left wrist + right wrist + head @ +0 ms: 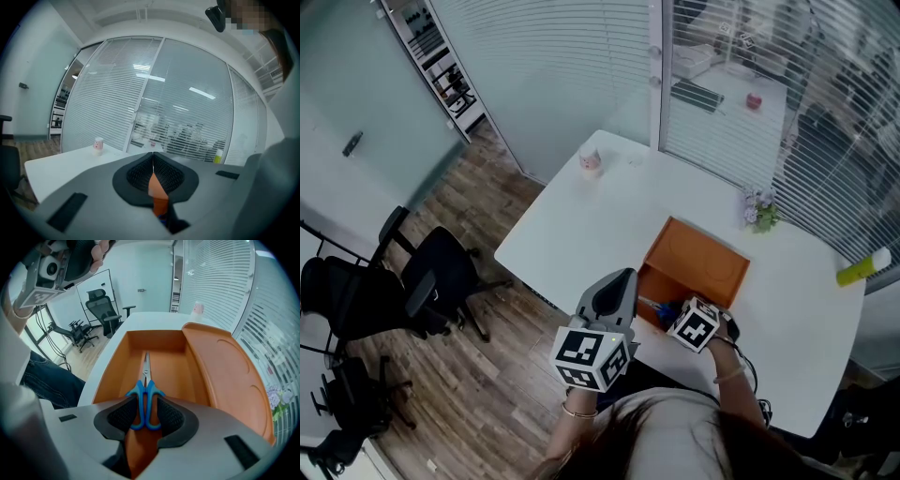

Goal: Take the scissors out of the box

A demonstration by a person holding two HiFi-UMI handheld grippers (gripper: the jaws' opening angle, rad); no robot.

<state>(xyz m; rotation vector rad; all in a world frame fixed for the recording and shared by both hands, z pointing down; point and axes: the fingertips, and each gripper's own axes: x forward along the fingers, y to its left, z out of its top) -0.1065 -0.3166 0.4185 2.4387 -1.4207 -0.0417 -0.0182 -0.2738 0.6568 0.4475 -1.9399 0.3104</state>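
The orange box (115, 373) lies open on the white table (609, 216), its lid (225, 376) folded back to the right. Blue-handled scissors (145, 397) lie flat on the box floor, blades pointing away from me. My right gripper (146, 411) points steeply down into the box, open, with the scissor handles between its pads. In the head view it is at the box's near end (673, 314). My left gripper (153, 161) hovers level beside the box, shut on nothing; in the head view it sits left of the box (619, 281).
A small pink-and-white cup (591, 162) stands near the table's far left corner. A little flower pot (759, 211) is at the far edge, a yellow-green bottle (861, 269) at the right edge. Black office chairs (431, 281) stand on the wooden floor to the left.
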